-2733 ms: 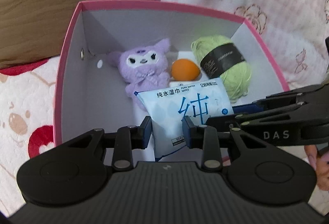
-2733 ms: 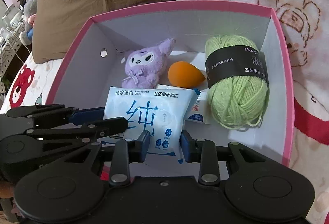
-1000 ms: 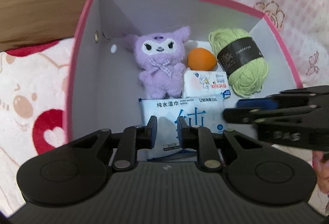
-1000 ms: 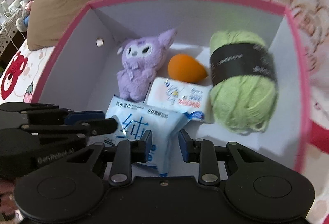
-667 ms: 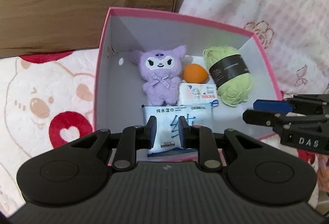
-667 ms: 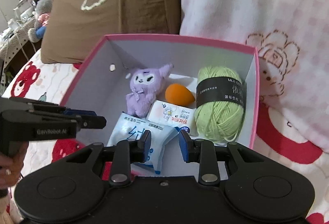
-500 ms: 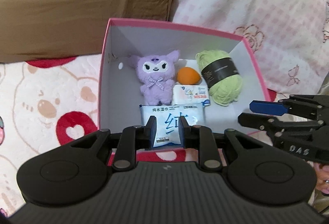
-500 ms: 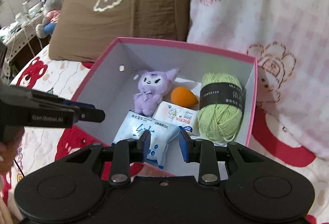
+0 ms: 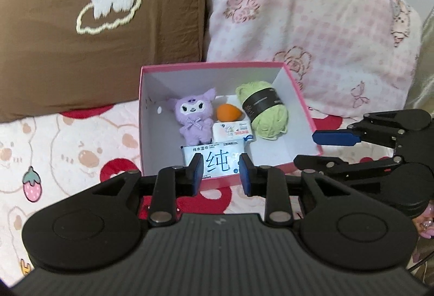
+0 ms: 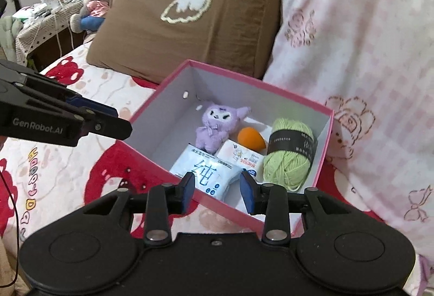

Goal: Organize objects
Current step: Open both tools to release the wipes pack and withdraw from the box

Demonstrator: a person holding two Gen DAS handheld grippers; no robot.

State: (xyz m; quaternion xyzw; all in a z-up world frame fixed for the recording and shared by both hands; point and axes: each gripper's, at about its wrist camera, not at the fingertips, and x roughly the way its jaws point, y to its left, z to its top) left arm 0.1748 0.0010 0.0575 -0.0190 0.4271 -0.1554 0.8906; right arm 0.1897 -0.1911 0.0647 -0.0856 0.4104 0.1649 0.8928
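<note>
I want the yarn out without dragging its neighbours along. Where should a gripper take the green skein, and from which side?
Probably from above, across the dark paper band at the middle of the green skein. It lies on its side in the pink box, against the wall, tissue pack alongside, so sideways approaches look blocked.

Wet wipes pack lower edge hidden behind pink box near wall, six o'clock. Small tissue pack print too small to read.
</note>
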